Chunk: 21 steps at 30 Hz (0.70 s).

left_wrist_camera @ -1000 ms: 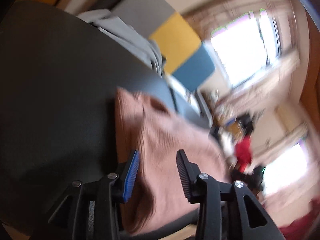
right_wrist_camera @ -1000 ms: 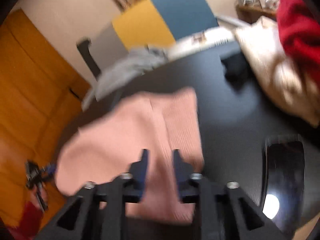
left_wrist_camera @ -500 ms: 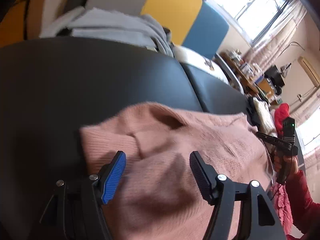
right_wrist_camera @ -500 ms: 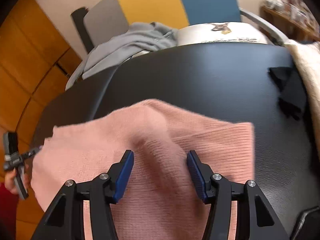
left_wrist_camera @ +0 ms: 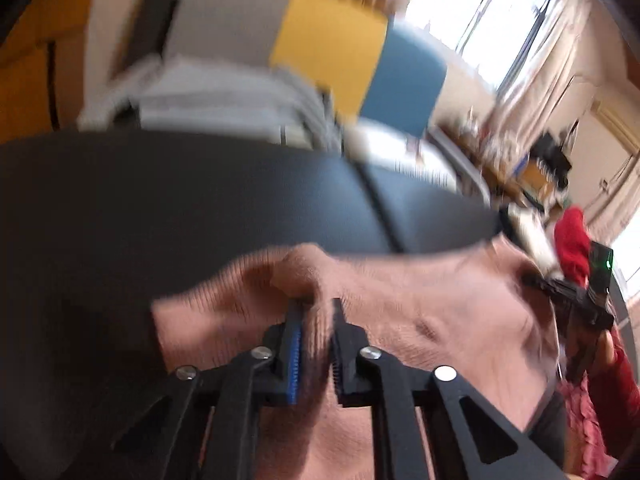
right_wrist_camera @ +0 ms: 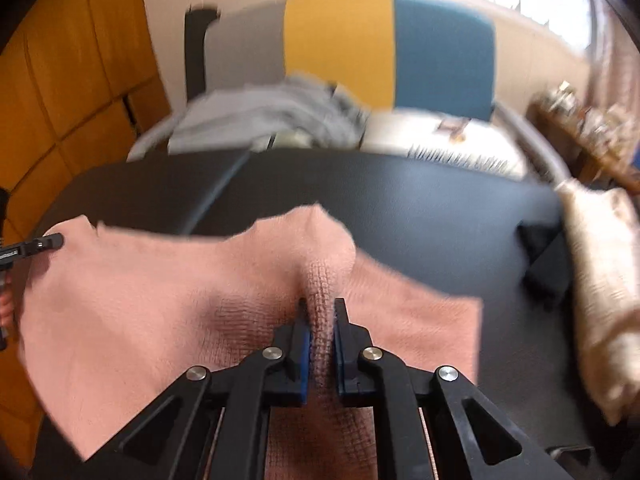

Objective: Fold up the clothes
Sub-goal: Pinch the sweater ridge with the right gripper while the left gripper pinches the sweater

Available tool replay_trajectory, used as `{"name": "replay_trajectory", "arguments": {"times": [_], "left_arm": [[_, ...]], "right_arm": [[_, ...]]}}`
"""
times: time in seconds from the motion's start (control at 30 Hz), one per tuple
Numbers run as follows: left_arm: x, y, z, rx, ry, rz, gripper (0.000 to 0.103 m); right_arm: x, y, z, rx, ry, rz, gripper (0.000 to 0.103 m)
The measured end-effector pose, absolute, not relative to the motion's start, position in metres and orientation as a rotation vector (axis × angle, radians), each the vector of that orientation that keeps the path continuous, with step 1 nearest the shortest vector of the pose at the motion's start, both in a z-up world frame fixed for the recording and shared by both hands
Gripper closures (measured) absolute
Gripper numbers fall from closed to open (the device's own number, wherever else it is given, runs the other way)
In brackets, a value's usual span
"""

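Observation:
A pink knitted sweater (left_wrist_camera: 420, 312) lies spread on the black table (left_wrist_camera: 160, 200). In the left wrist view my left gripper (left_wrist_camera: 318, 304) has its jaws closing, and a raised fold of the knit is pinched between the pads. The right wrist view shows the same sweater (right_wrist_camera: 160, 300) with my right gripper (right_wrist_camera: 320, 304) also closing, its pads pressed on a ridge of cloth. The other tool shows at each frame's edge: the right gripper (left_wrist_camera: 576, 300) at the sweater's right side, the left gripper (right_wrist_camera: 40, 244) at its left corner.
Grey clothes (right_wrist_camera: 260, 116) are piled past the far table edge, before a grey, yellow and blue chair back (right_wrist_camera: 340, 44). A beige cloth (right_wrist_camera: 600, 280) and a dark folded item (right_wrist_camera: 548, 264) lie on the right. A red garment (left_wrist_camera: 572, 240) sits beyond.
Both pairs of jaws went from wide apart over the sweater to closed on a pinched fold of it. Both views have levelled out and the sweater's far edge has bunched up.

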<state>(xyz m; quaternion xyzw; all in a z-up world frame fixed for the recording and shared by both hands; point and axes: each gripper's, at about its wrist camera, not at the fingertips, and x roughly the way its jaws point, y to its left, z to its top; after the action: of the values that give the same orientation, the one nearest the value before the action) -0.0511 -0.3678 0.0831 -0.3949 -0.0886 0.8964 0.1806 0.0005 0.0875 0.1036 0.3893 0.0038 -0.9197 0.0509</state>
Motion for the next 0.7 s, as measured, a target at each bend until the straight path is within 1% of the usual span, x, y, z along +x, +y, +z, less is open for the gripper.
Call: {"name": "replay_trajectory", "arguments": {"times": [0.07, 0.17, 0.23, 0.27, 0.3, 0.37, 0.4, 0.47, 0.5, 0.53, 0.6, 0.67, 0.7], "left_arm": [[-0.049, -0.365, 0.082, -1.072, -0.164, 2.623, 0.094], [-0.053, -0.362, 0.053, -1.186, 0.005, 2.703, 0.093], [-0.063, -0.354, 0.027, -1.293, 0.057, 2.719, 0.089], [-0.063, -0.357, 0.026, -1.300, 0.039, 2.731, 0.087], [-0.061, -0.360, 0.026, -1.296, 0.014, 2.746, 0.079], [-0.060, -0.366, 0.027, -1.303, -0.033, 2.744, 0.078], [-0.059, -0.369, 0.028, -1.308, -0.057, 2.741, 0.078], [-0.057, -0.383, 0.035, -1.300, -0.178, 2.758, 0.078], [-0.055, -0.390, 0.039, -1.294, -0.242, 2.766, 0.077], [-0.049, -0.396, 0.048, -1.260, -0.286, 2.796, 0.077], [-0.034, -0.402, 0.068, -1.162, -0.341, 2.853, 0.078], [-0.020, -0.391, 0.087, -1.030, -0.329, 2.867, 0.077], [-0.018, -0.382, 0.093, -0.992, -0.323, 2.845, 0.077]], "right_arm": [[0.001, 0.088, 0.104, 1.162, 0.029, -2.849, 0.094], [-0.011, 0.096, 0.073, 1.300, -0.029, -2.829, 0.094], [-0.017, 0.101, 0.050, 1.369, -0.058, -2.820, 0.093], [-0.016, 0.102, 0.046, 1.341, -0.054, -2.832, 0.093], [-0.015, 0.103, 0.044, 1.321, -0.048, -2.842, 0.093], [-0.014, 0.102, 0.044, 1.322, -0.035, -2.846, 0.093], [-0.014, 0.104, 0.044, 1.321, -0.046, -2.840, 0.089], [-0.012, 0.115, 0.049, 1.320, -0.139, -2.839, 0.084], [-0.010, 0.122, 0.052, 1.319, -0.203, -2.840, 0.072], [-0.007, 0.130, 0.056, 1.309, -0.275, -2.855, 0.063], [0.007, 0.141, 0.075, 1.218, -0.424, -2.919, 0.062], [0.021, 0.134, 0.098, 1.089, -0.483, -2.916, 0.073], [0.024, 0.122, 0.106, 1.064, -0.436, -2.890, 0.084]]}}
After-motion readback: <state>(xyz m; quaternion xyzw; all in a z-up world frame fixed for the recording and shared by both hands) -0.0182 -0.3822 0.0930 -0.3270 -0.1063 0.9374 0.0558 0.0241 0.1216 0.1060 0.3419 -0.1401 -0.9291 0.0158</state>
